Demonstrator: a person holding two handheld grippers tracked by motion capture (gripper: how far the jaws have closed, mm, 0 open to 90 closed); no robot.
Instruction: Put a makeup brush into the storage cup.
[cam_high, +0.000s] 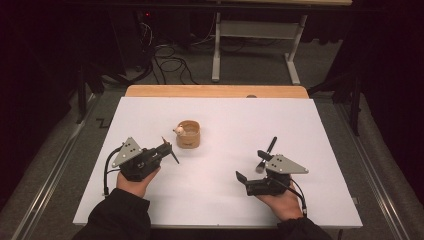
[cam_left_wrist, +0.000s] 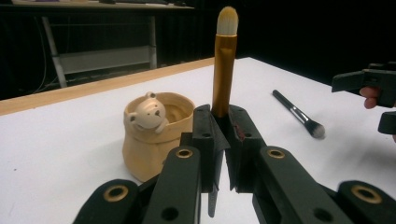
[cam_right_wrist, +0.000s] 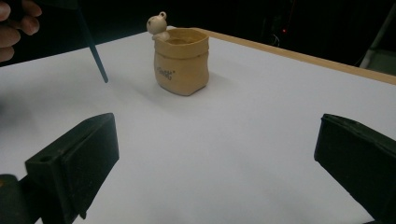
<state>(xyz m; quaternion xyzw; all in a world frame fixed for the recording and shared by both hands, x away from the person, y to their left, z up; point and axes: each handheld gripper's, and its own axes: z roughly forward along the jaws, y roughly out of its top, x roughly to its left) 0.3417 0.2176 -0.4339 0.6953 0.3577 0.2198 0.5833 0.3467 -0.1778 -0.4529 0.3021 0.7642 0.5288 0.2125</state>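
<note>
The gold-handled brush (cam_left_wrist: 224, 60) stands upright between the closed jaws of the left gripper (cam_left_wrist: 223, 140), its pale bristle tip uppermost (the dark thin end pokes out below). In the high view that gripper (cam_high: 167, 149) sits at about eight o'clock from the tan pot (cam_high: 188, 134), just beside it; a small bear figure (cam_left_wrist: 147, 113) peeks over the pot's rim. A black brush (cam_high: 266, 154) lies flat on the white surface (cam_high: 225, 200), at four o'clock from the pot. Beside it, the right gripper (cam_high: 250, 166) hovers with jaws spread wide, holding nothing.
</note>
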